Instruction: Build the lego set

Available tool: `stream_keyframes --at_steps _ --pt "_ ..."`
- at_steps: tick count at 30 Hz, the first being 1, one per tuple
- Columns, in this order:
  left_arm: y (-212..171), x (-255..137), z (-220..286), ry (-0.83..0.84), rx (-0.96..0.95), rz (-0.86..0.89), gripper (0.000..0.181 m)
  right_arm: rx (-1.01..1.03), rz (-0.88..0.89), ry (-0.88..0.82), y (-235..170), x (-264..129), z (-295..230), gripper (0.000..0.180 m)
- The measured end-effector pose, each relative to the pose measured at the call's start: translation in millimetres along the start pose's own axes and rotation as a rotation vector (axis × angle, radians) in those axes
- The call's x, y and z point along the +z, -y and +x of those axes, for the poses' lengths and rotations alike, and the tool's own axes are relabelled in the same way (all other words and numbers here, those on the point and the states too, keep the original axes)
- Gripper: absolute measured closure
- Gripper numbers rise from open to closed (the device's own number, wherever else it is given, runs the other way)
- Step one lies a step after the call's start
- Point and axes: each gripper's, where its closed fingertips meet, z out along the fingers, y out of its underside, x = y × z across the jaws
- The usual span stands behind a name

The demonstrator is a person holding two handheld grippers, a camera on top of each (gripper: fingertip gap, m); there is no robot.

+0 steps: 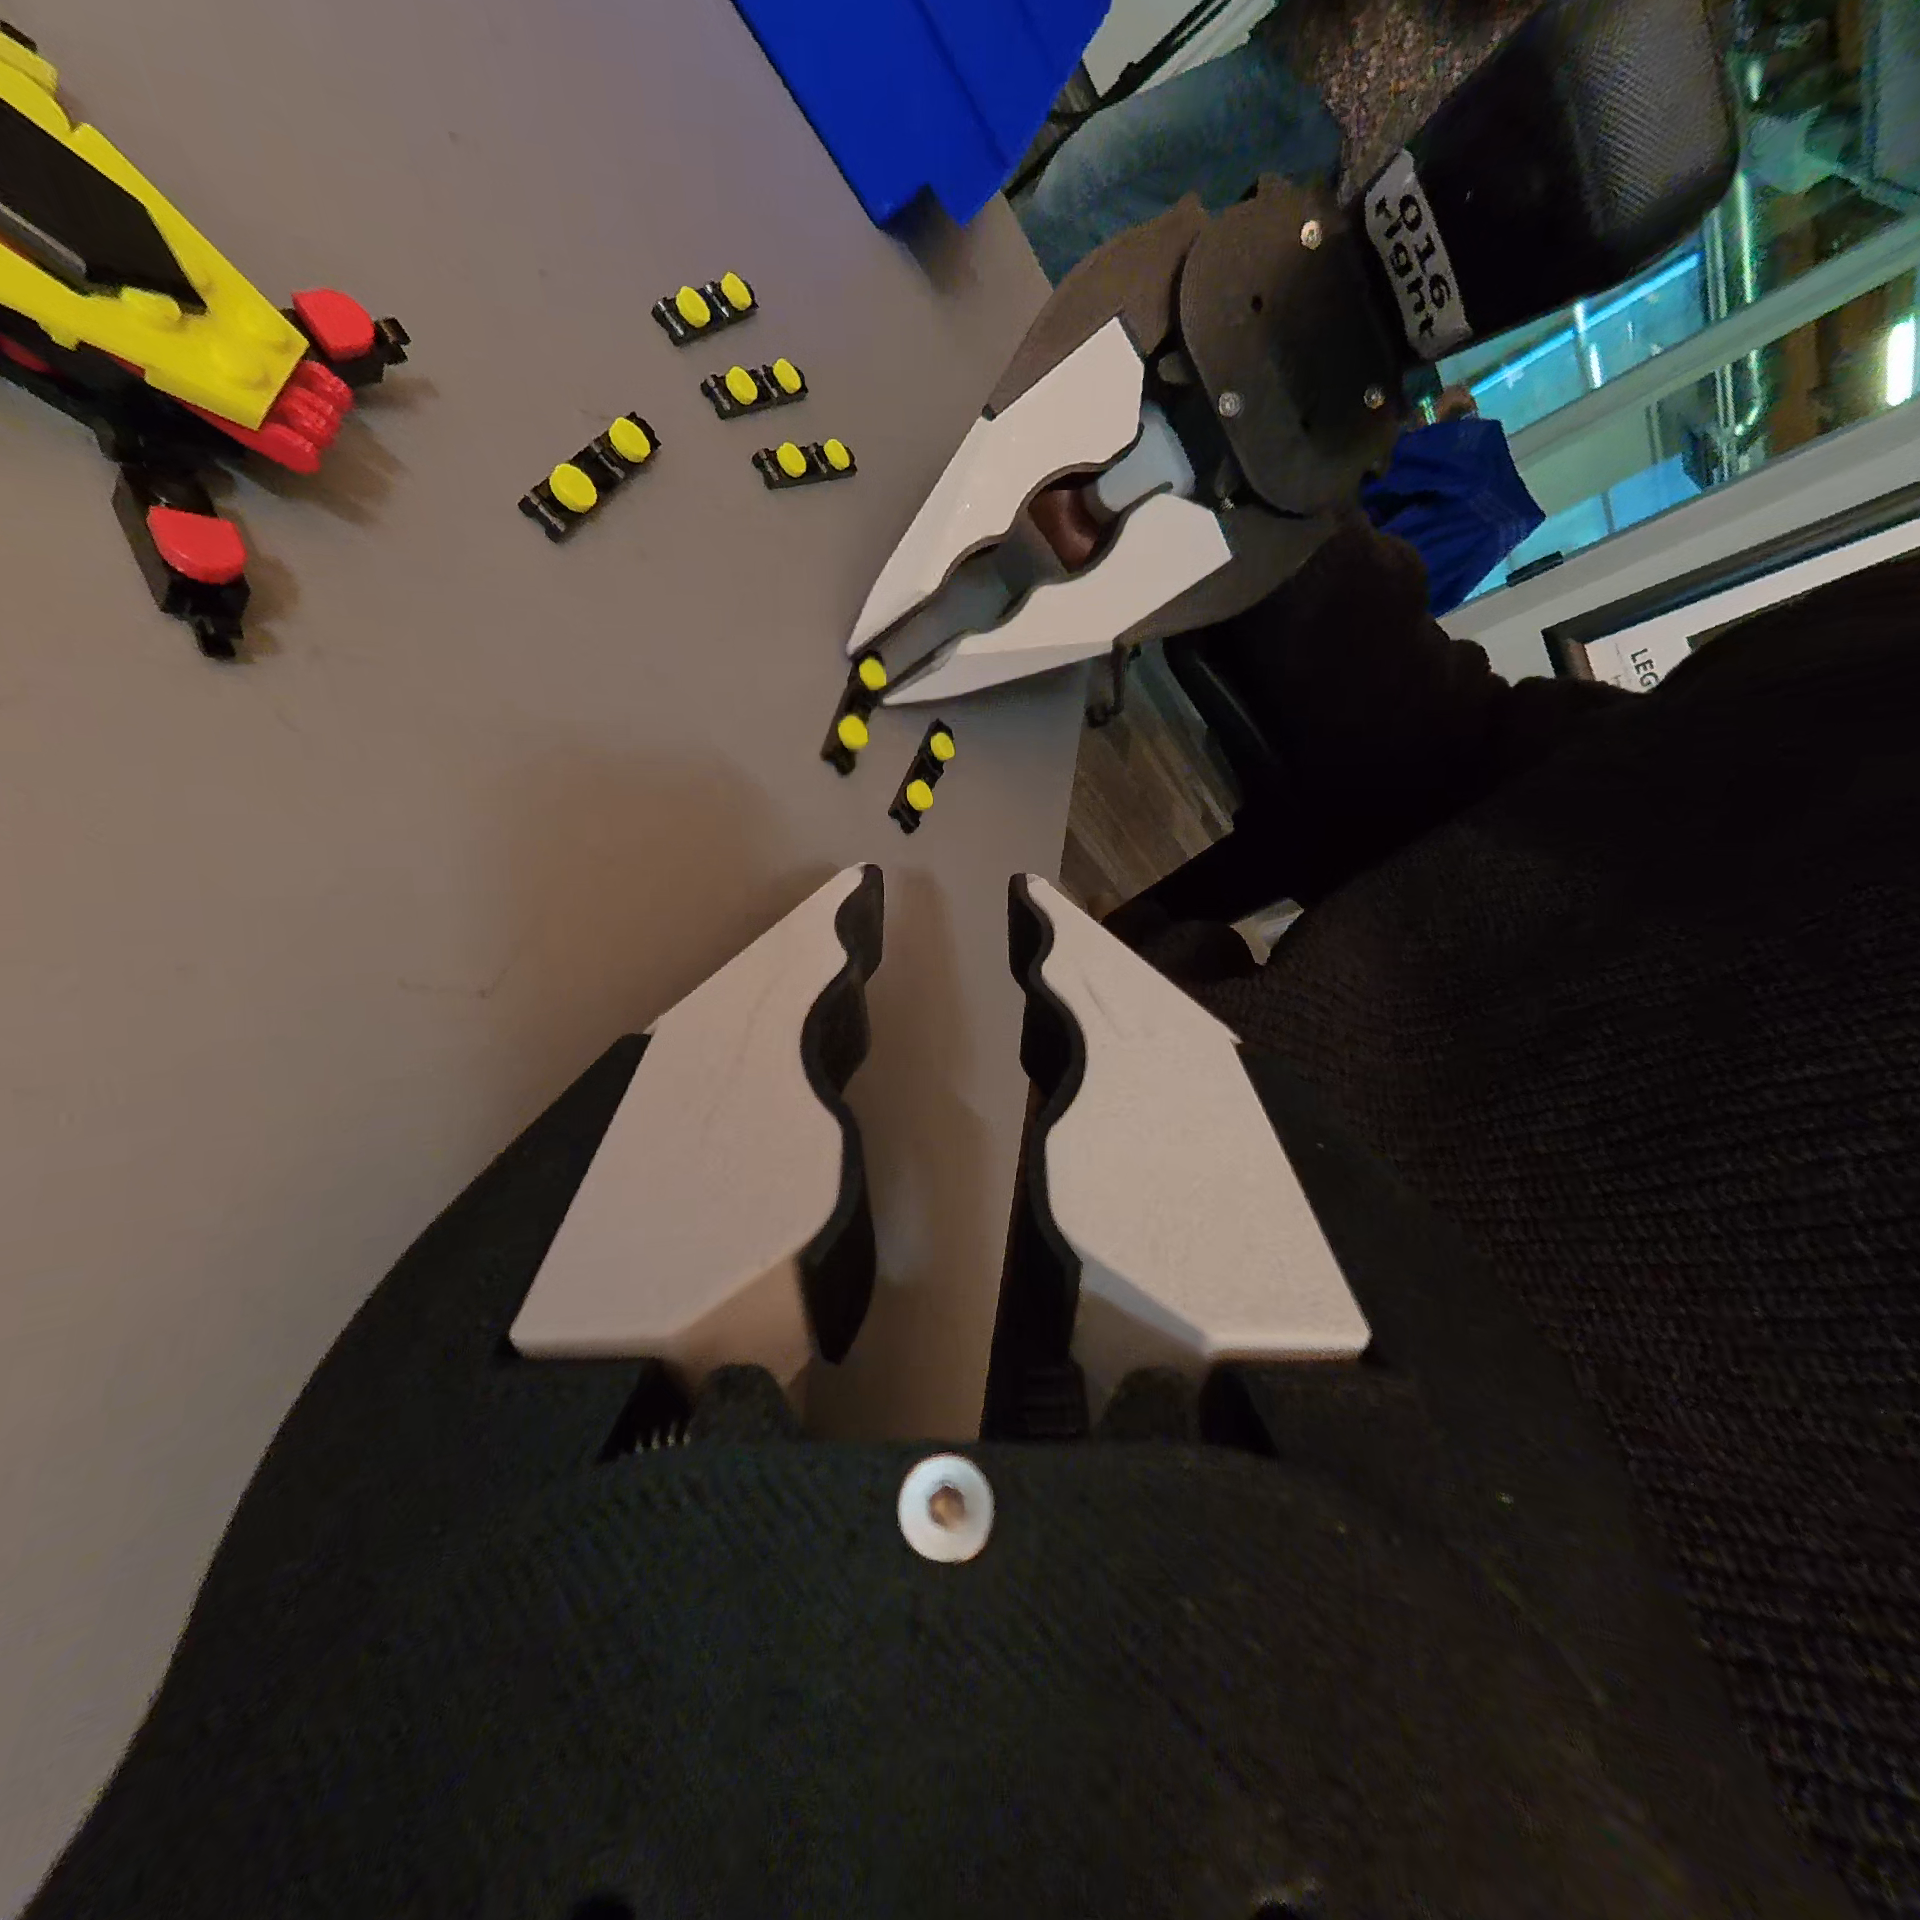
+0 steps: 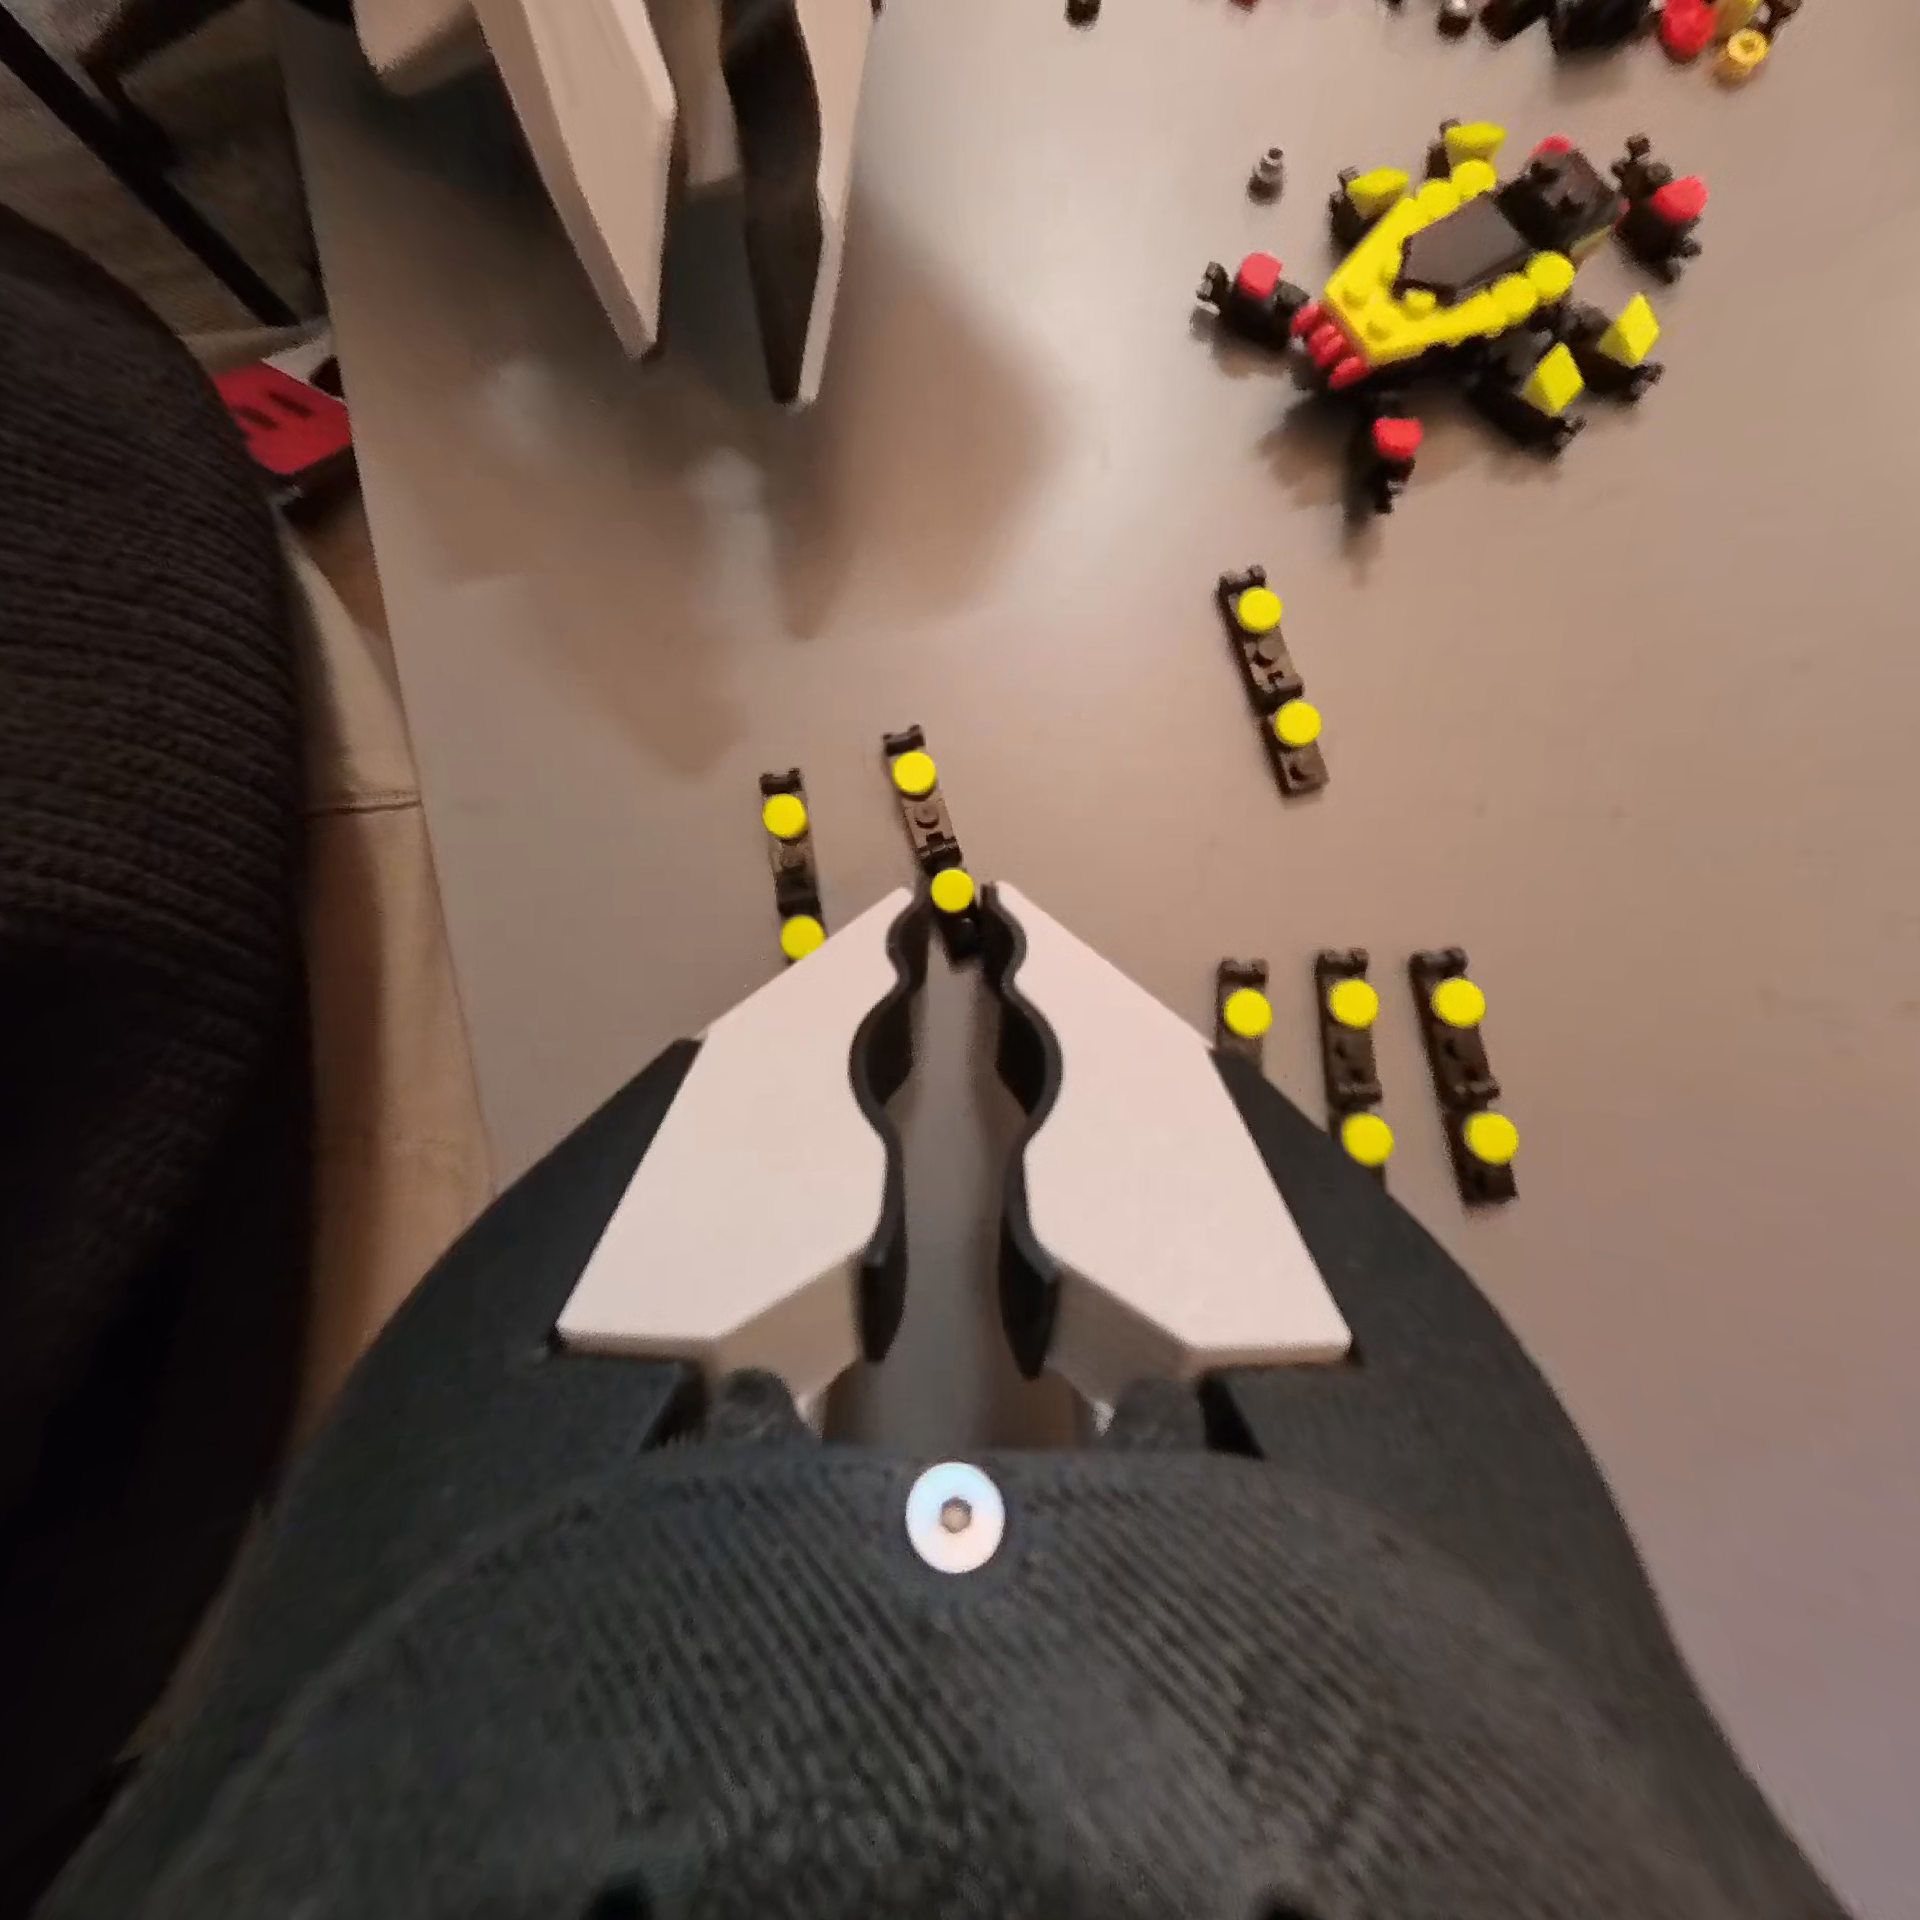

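A yellow, black and red lego model [image 2: 1455, 281] lies on the grey table [image 2: 1143, 520]; it also shows in the left wrist view [image 1: 125, 281]. Several black strips with two yellow studs lie about. My right gripper [image 2: 953, 899] is shut on the near end of one black strip [image 2: 928, 821], which rests on the table; this grip also shows in the left wrist view [image 1: 860, 707]. A second strip [image 2: 790, 868] lies just to its left. My left gripper [image 1: 945, 881] is open and empty, above the table close to the strips.
Three strips [image 2: 1351, 1060] lie side by side to the right and one [image 2: 1273, 675] farther off. Loose pieces [image 2: 1662, 21] sit at the far edge. A blue bin [image 1: 935, 94] stands at the table's corner. The table edge [image 1: 1070, 790] runs close by the held strip. Left tips to right tips: about 9 centimetres.
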Motion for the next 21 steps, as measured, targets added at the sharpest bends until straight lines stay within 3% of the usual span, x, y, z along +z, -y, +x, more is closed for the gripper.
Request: stream_keyframes --at_steps 10,21 --pt "-1 -1 -2 0.000 -0.008 -0.003 0.158 0.128 -0.039 -0.134 -37 -33 30 0.173" --pt "-1 0 -3 0.000 -0.016 -0.008 0.158 0.114 -0.039 -0.140 -40 -35 33 0.173"
